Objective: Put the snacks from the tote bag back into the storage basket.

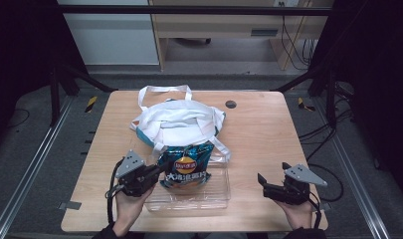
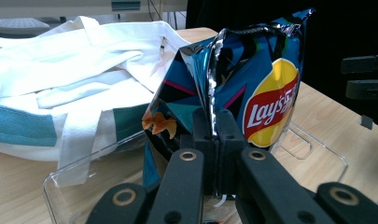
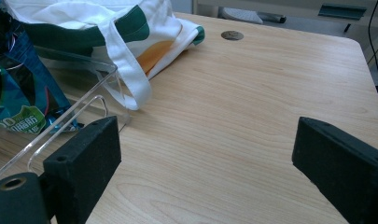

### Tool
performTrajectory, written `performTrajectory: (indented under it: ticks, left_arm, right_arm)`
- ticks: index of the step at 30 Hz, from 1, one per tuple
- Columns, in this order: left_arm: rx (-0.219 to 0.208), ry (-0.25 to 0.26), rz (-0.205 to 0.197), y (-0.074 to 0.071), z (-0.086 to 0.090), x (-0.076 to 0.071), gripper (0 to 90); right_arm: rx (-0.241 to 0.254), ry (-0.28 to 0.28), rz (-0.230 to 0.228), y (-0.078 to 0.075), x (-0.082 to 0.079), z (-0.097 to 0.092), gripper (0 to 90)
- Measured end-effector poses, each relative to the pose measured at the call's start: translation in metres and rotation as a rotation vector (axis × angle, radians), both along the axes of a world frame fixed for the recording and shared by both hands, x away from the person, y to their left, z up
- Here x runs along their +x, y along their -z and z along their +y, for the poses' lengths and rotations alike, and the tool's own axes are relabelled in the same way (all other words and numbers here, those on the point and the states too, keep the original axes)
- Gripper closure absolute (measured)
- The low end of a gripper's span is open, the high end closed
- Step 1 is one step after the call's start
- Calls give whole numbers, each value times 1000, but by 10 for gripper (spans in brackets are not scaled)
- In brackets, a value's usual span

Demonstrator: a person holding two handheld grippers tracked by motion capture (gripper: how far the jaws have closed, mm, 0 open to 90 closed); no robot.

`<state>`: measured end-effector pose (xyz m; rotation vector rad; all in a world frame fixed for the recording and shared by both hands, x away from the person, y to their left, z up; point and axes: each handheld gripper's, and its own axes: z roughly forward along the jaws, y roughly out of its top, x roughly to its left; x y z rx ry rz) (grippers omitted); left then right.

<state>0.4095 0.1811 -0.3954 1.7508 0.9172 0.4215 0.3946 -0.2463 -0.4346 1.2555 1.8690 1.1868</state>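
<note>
A blue Lay's chips bag (image 1: 185,168) stands tilted in a clear plastic tray (image 1: 189,201) at the table's front middle. My left gripper (image 1: 160,169) is shut on the bag's left edge. In the left gripper view its jaws (image 2: 213,135) pinch the crimped side seam of the chips bag (image 2: 266,93). A white tote bag (image 1: 176,122) with teal trim lies flat just behind the tray. At the front right, my right gripper (image 1: 273,177) is open and holds nothing. From the right gripper view, my right gripper (image 3: 205,144) hovers over bare wood.
The tote's straps (image 3: 126,70) drape over the tray's rim (image 3: 74,116). A round grommet hole (image 1: 231,104) sits at the table's back right. Bare tabletop (image 1: 268,134) spreads to the right of the tote. Dark frame rails and cables surround the table.
</note>
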Motion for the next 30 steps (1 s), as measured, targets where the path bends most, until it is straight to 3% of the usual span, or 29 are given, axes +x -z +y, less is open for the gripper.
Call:
performTrajectory:
  ticks: [30]
  left_arm:
    - [16,-48,-41,2,-2,26,865]
  right_arm:
    - [-8,0,11,1,1,1,82]
